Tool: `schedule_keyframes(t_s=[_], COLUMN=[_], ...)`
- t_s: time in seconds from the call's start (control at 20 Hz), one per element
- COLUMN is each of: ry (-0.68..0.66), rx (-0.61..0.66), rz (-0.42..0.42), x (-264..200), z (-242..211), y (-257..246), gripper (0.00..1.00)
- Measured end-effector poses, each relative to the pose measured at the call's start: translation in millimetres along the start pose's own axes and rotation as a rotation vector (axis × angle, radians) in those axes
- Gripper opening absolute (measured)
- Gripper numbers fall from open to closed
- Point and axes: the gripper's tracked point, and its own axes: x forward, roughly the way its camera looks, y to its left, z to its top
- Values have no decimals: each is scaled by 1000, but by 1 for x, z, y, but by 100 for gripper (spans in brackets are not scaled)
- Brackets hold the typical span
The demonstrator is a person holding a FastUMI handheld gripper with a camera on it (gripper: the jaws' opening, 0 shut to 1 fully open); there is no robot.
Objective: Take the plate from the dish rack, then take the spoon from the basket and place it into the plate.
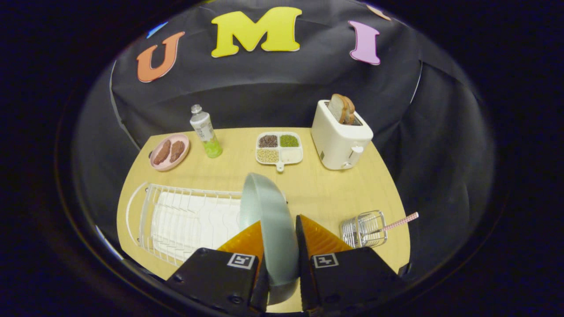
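Observation:
A pale grey-green plate (269, 220) stands on edge between my two fingers, and my gripper (280, 229) is shut on it. The plate is lifted above the right end of the white wire dish rack (176, 220), which lies on the wooden table to the left of the fingers. To the right of the fingers stands a small wire basket (365, 229), tilted a little. A spoon with a pink patterned handle (400, 222) sticks out of the basket toward the table's right edge.
Beyond the plate, at the back of the table (317, 189), stand a pink plate with two brown pieces (169, 152), a bottle with green liquid (205, 132), a four-part tray of grains (279, 149) and a white toaster with bread (340, 134).

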Motion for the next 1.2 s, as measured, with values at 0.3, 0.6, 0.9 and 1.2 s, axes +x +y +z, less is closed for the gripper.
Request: schedule_keyframes(t_s=[0.3, 0.6, 0.9, 1.2], ry=[-25, 122, 237, 281], rx=[28, 206, 360, 464], rz=[279, 465, 513, 562], x=[-55, -33, 16, 37], z=[-89, -220, -277, -278], y=[32, 38, 33, 33], gripper=[32, 32, 32, 35])
